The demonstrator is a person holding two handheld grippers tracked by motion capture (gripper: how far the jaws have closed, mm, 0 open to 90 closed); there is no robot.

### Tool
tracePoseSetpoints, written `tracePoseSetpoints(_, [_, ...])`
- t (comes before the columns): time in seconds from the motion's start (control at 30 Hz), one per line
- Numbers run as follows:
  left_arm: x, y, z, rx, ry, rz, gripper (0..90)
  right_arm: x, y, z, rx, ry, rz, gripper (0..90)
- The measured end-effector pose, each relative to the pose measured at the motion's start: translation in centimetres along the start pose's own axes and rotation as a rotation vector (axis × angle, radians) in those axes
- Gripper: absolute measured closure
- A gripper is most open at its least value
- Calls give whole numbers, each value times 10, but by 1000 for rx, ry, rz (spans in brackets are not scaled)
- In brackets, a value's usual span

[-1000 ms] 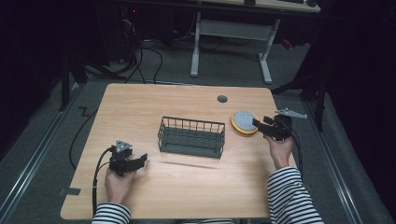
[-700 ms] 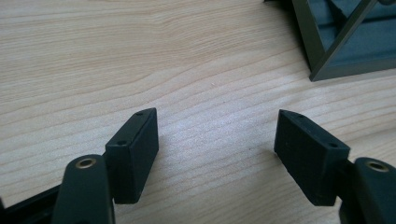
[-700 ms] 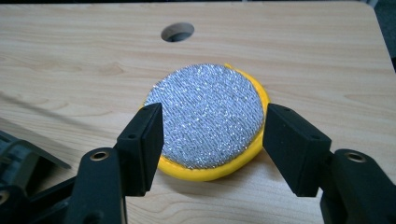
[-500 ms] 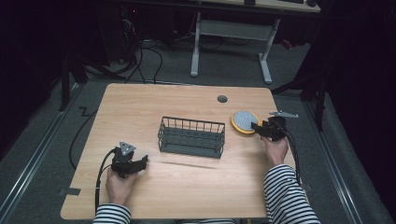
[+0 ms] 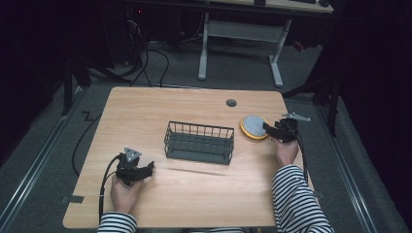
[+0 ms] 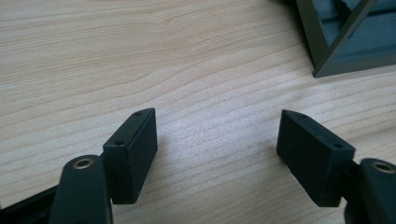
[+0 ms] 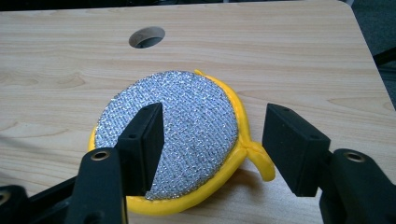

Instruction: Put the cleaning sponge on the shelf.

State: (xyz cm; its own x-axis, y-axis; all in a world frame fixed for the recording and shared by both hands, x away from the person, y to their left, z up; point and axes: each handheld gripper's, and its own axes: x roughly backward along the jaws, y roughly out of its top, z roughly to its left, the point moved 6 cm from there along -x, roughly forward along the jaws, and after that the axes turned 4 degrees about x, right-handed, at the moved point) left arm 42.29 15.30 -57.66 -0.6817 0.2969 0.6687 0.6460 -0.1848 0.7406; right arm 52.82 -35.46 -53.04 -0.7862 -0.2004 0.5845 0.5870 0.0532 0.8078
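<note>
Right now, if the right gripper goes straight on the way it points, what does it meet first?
The right gripper, jaws open, would probably meet the yellow-rimmed scouring pad first; it already straddles the pad's near edge.

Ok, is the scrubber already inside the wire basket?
No, the scrubber lies on the table beside the wire basket, under the right gripper's open jaws.

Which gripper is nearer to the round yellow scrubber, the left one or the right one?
The right. The right gripper is open, its jaws straddling the near edge of the scrubber. The left gripper rests beyond the wire basket, over bare table.
</note>
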Motion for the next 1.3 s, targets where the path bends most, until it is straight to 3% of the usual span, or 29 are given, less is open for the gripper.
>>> tracePoseSetpoints(0.07, [0,0,0,0,0,0,294,-3,2,0,12,8,46,375])
tracePoseSetpoints(0.17, [0,0,0,1,1,0,293,-2,11,-2,28,-1,6,394])
tracePoseSetpoints(0.23, [0,0,0,1,1,0,293,-6,15,-2,31,17,44,374])
tracePoseSetpoints(0.47, [0,0,-1,1,1,2,291,-23,29,-3,43,33,87,361])
tracePoseSetpoints(0.8, [0,-1,-2,0,1,0,290,-46,15,-8,7,58,180,328])
tracePoseSetpoints(1.07, [0,-1,-2,0,2,-1,289,-48,3,-10,-50,145,188,359])
tracePoseSetpoints(1.17, [0,-1,-2,1,4,0,289,-48,-2,-9,-90,195,201,419])
tracePoseSetpoints(1.3, [0,-1,-2,2,6,0,288,-45,-5,-4,-82,229,220,468])
